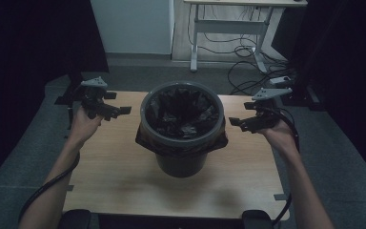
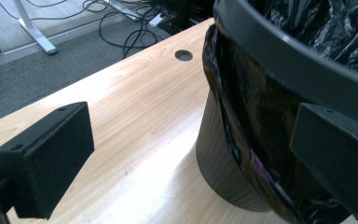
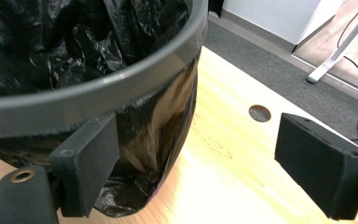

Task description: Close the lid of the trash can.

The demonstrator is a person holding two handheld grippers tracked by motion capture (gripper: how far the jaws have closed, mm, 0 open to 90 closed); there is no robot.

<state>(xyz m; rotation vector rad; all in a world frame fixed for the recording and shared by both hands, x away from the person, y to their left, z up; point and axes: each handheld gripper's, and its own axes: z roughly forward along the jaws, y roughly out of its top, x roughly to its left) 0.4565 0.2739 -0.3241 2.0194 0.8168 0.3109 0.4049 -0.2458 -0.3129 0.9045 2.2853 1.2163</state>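
Bin (image 1: 181,143) w/ black liner bag (image 1: 183,112) stands upright mid-counter (image 1: 114,176), btwn both claws. Left claw (image 1: 119,112) just left of rim, jaws wide apart, empty; bin lies to its right, pointing inward. Right claw (image 1: 237,124) just right of rim, also spread, nothing held; bin to its left. Both about equally near, neither touching. In left gripper view, folded bag edge (image 2: 242,140) hangs below rim band (image 2: 279,60), just beside one jaw. Likely next: each claw closes in sideways on bag overhang.
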